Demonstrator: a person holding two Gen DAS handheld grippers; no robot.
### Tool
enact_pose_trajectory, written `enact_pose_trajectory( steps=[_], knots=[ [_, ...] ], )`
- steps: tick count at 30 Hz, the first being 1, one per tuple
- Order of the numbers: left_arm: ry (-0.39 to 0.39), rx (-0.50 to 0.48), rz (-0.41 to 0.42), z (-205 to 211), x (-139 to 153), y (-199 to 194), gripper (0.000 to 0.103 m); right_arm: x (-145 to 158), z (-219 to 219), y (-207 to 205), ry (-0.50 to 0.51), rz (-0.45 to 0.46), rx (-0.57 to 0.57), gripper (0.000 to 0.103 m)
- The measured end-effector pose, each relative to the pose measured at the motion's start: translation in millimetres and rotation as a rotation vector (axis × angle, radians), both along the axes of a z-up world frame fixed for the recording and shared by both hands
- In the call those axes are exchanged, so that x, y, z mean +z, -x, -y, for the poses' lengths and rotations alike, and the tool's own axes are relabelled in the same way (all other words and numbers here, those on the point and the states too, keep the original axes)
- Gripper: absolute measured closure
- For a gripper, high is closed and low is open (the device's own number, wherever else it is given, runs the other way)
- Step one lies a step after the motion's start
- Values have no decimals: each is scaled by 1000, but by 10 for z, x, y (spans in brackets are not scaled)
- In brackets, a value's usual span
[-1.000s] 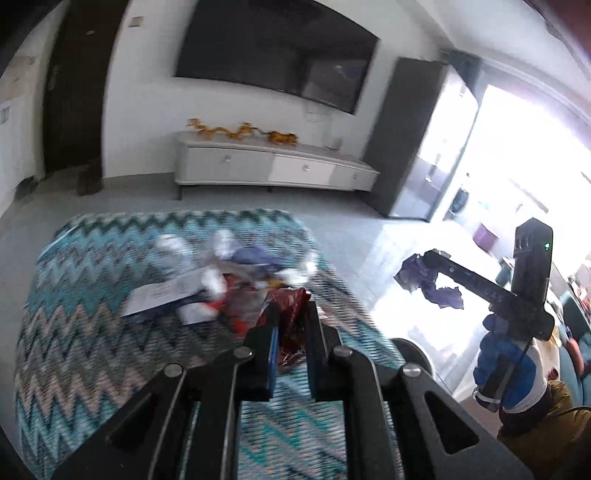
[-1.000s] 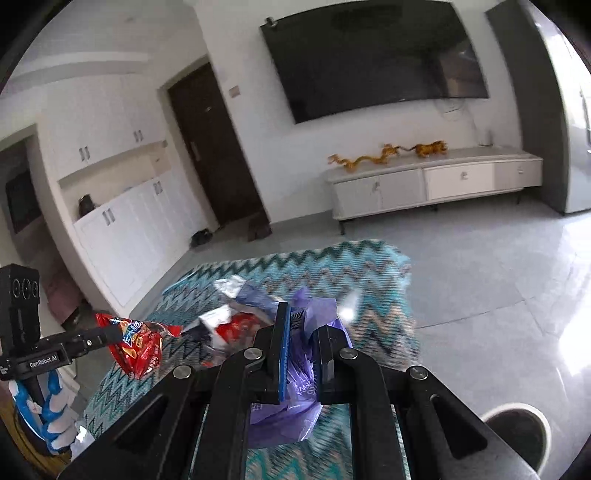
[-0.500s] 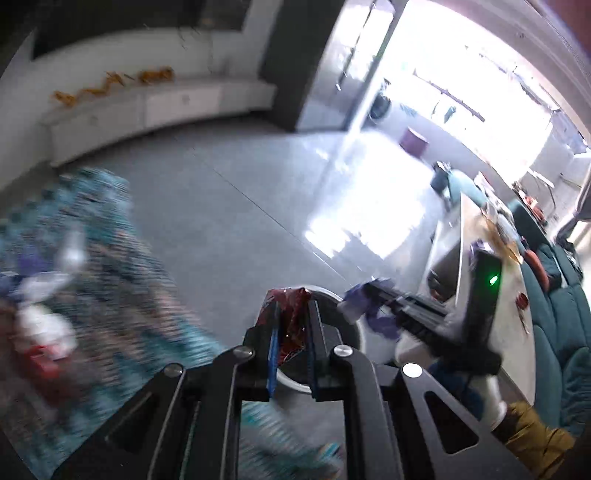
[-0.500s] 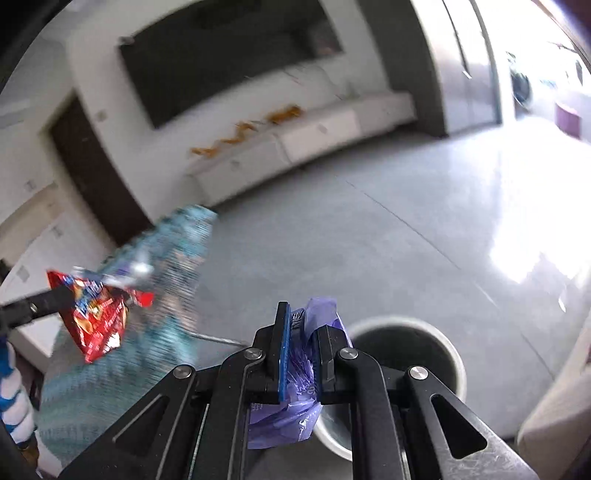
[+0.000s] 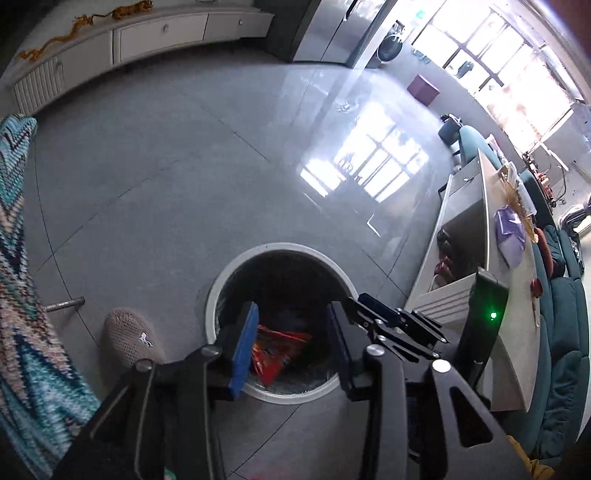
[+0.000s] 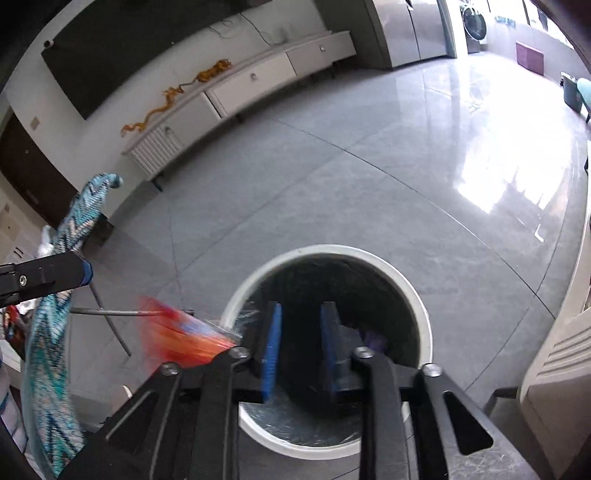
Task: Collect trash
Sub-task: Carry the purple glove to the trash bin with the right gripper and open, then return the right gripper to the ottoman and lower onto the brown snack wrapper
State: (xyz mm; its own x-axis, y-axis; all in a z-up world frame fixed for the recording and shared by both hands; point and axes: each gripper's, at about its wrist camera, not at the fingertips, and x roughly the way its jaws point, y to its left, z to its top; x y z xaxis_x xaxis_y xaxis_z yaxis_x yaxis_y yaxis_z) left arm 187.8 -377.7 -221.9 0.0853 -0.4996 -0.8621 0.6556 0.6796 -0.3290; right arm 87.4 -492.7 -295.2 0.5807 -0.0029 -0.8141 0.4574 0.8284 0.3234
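Observation:
A round bin with a white rim (image 5: 221, 280) stands on the grey floor, right under both grippers. My left gripper (image 5: 291, 347) points down into it and its jaws are opening. A red snack wrapper (image 5: 277, 350) is dropping free between them, pressed by neither pad. In the right wrist view that red wrapper (image 6: 177, 332) is a blur at the bin's rim (image 6: 421, 314). My right gripper (image 6: 300, 347) is opening too, with nothing between its pads. A purple wrapper (image 6: 373, 338) lies inside the bin just past it.
The zigzag-cloth table (image 5: 22, 295) is at the left, with a knitted slipper (image 5: 127, 336) beside the bin. A low grey table (image 5: 476, 258) and a teal sofa (image 5: 569, 332) stand close on the right. A white TV cabinet (image 5: 147, 33) lines the far wall.
Both grippers swung from over the cloth table to above the bin and tipped downward. Their jaws parted, letting go of the red wrapper and the purple wrapper.

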Motion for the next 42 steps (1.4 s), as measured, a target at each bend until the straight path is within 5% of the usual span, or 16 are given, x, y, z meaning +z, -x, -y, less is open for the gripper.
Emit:
enact_pose_trajectory(
  steps=[5, 9, 22, 25, 34, 42],
  knots=[
    [9, -1, 1, -35, 9, 23, 63, -15, 30, 29, 2, -7, -11, 68],
    [33, 4, 77, -224, 264, 89, 63, 128, -17, 82, 27, 11, -14, 59],
    [144, 60, 343, -1113, 1307, 605, 62, 1510, -611, 384, 168, 241, 29, 54],
    [160, 84, 395, -1487, 1515, 732, 52, 1887, -903, 448, 207, 305, 65, 54],
    [227, 249, 523, -2847, 2035, 1069, 52, 2786, -1953, 545, 301, 442, 214, 54],
    [247, 426, 552, -4087, 2001, 1118, 52, 3092, -2732, 508, 312, 480, 351, 54]
  ],
)
